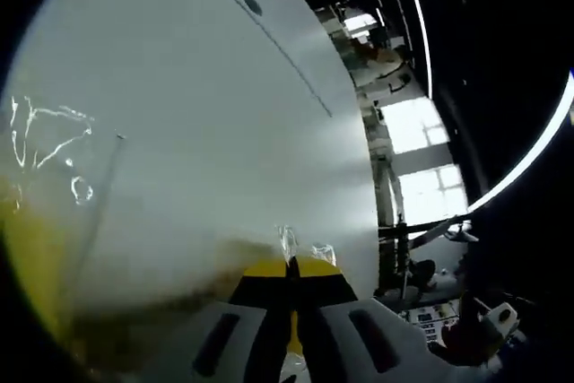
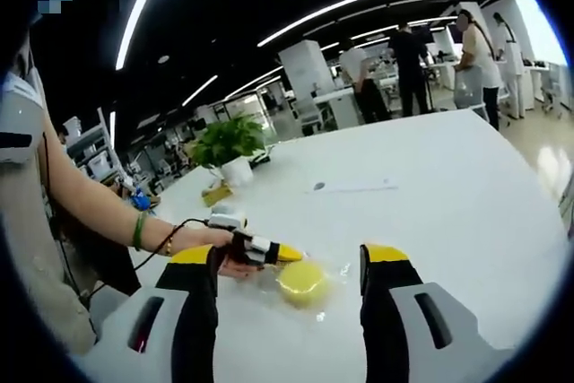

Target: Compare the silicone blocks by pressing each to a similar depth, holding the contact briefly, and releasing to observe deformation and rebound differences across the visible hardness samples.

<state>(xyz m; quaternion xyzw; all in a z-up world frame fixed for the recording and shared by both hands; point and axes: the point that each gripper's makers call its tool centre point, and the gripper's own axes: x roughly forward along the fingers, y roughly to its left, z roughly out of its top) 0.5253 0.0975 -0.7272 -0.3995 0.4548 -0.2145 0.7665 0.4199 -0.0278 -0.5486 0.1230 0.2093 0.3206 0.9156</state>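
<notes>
- Yellow silicone block (image 2: 302,282): round, lying on the white table (image 2: 430,204) inside clear plastic wrap (image 2: 334,286), near the front edge, between the right gripper's jaws but touching neither.
- Right gripper (image 2: 291,262): jaws spread wide, holding nothing.
- Left gripper (image 2: 289,253): seen in the right gripper view just left of the block, its yellow tip at the wrap; a hand (image 2: 215,244) with a green wristband holds it.
- Left gripper (image 1: 293,266), own view: jaws closed together, low over the table (image 1: 206,114), clear wrap (image 1: 300,244) at the tips; whether they pinch it cannot be told.
- Potted plant (image 2: 229,150): far left on the table.
- Several persons (image 2: 421,56) stand at the far side.
</notes>
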